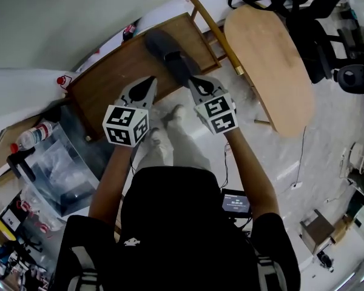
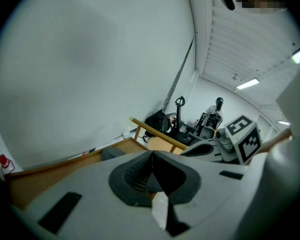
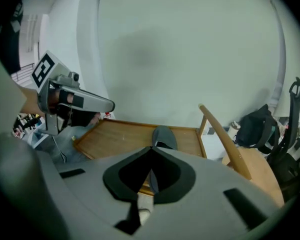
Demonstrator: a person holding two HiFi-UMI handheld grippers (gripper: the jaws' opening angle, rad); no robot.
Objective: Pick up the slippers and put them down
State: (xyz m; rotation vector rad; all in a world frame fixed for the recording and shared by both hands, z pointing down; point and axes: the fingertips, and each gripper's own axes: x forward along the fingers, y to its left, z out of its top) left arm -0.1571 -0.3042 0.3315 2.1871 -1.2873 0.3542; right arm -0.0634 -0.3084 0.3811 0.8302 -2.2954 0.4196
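Slipper (image 3: pixel 163 135) ahead of right gripper (image 3: pixel 151 151) jaws

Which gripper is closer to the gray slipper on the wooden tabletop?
Right. The right gripper points straight at the slipper from just short of its near end. The left gripper is off to the slipper's left, somewhat farther away.

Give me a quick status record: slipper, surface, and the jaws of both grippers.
slipper: one dark grey slipper in view; no second one seen
surface: wooden table, with the slipper over its far part
left gripper: jaws together, nothing between them
right gripper: jaws together, right at the slipper's near end; whether they pinch it cannot be told
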